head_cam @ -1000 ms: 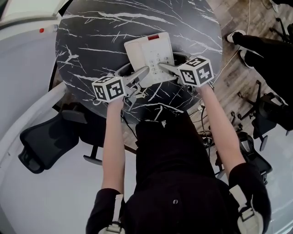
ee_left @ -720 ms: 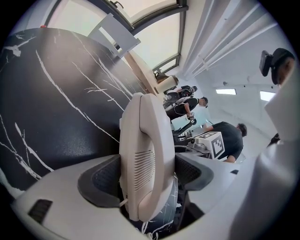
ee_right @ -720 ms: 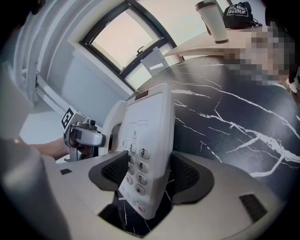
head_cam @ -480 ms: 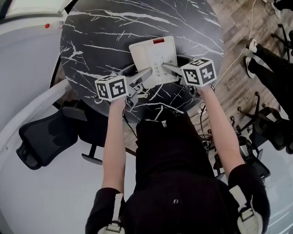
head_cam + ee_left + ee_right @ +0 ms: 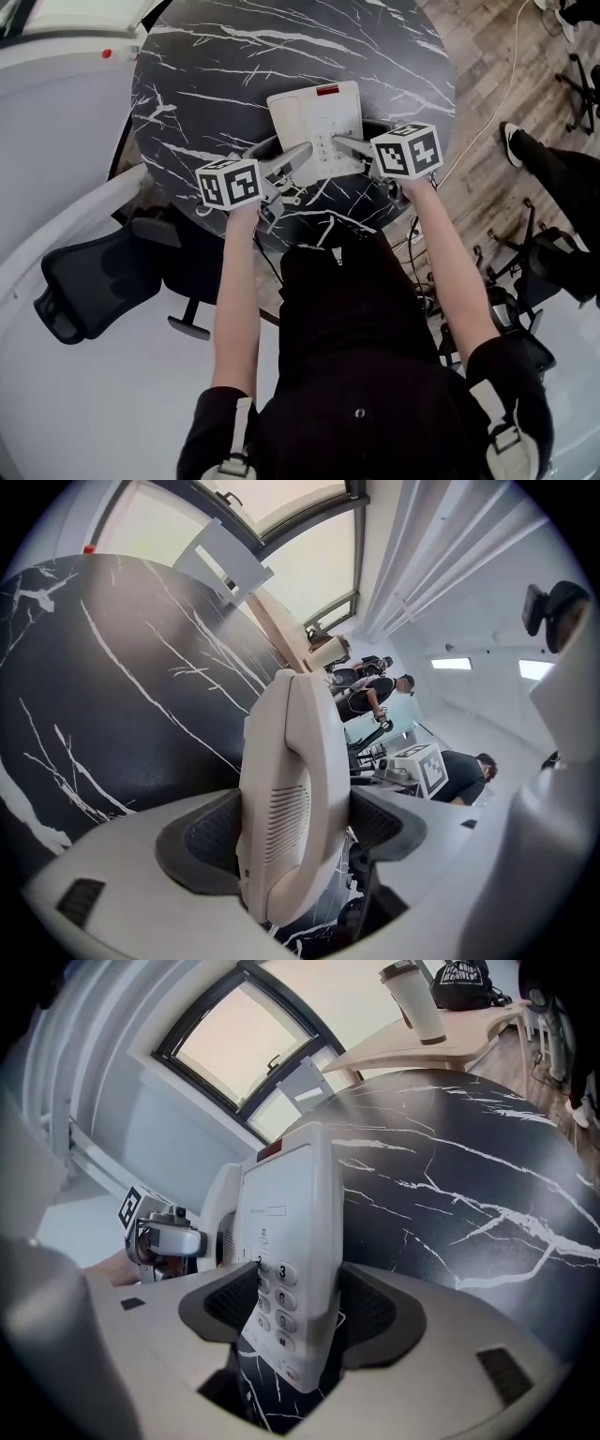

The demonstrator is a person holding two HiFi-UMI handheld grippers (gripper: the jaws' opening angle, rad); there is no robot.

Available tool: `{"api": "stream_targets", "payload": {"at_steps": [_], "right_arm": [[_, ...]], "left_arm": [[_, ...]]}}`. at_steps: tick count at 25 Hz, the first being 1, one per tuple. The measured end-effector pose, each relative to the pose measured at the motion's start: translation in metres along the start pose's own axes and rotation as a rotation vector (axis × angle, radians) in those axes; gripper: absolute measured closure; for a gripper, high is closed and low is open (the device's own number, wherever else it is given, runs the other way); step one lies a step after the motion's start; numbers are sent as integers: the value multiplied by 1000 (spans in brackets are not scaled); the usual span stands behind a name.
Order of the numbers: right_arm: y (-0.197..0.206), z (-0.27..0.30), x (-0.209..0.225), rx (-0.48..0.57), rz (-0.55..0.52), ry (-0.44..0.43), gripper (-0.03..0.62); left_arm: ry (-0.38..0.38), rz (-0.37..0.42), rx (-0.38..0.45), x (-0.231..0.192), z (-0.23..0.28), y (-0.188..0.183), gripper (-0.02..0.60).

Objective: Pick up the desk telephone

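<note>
A white desk telephone (image 5: 314,112) with a red strip at its far end lies on the round black marble table (image 5: 234,66). My left gripper (image 5: 298,155) is shut on its near left side. In the left gripper view the handset side (image 5: 291,761) stands on edge between the pads of that gripper (image 5: 291,827). My right gripper (image 5: 345,143) grips the near right side. In the right gripper view the keypad edge (image 5: 291,1213) sits between the two pads of that gripper (image 5: 286,1312), which touch it. I cannot tell whether the telephone rests on the table or is raised.
A black office chair (image 5: 84,281) stands at the table's near left. On the wooden floor to the right are a person's leg and shoe (image 5: 553,178), more chairs and a light cable (image 5: 487,103). Beyond the table a wooden desk bears a cup (image 5: 412,997) and a dark bag (image 5: 459,979).
Both grippers stay on the telephone in the same grip. The person at the right edge has walked on, and their feet now show lower in the head view.
</note>
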State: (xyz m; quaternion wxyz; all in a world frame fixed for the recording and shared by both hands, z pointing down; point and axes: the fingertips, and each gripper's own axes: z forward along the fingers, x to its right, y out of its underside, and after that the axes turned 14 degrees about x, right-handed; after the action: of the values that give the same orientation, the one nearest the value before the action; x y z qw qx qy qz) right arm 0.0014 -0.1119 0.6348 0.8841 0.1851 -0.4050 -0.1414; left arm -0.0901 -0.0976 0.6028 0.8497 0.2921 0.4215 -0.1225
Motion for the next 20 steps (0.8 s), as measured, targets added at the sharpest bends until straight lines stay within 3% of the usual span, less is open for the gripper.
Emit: {"api": "stream_targets", "payload": {"at_steps": [20], "right_arm": [[-45,-20,-49,68,-79,-43,304]], "left_arm": [[-50,79,178,42,-41,-42,213]]}}
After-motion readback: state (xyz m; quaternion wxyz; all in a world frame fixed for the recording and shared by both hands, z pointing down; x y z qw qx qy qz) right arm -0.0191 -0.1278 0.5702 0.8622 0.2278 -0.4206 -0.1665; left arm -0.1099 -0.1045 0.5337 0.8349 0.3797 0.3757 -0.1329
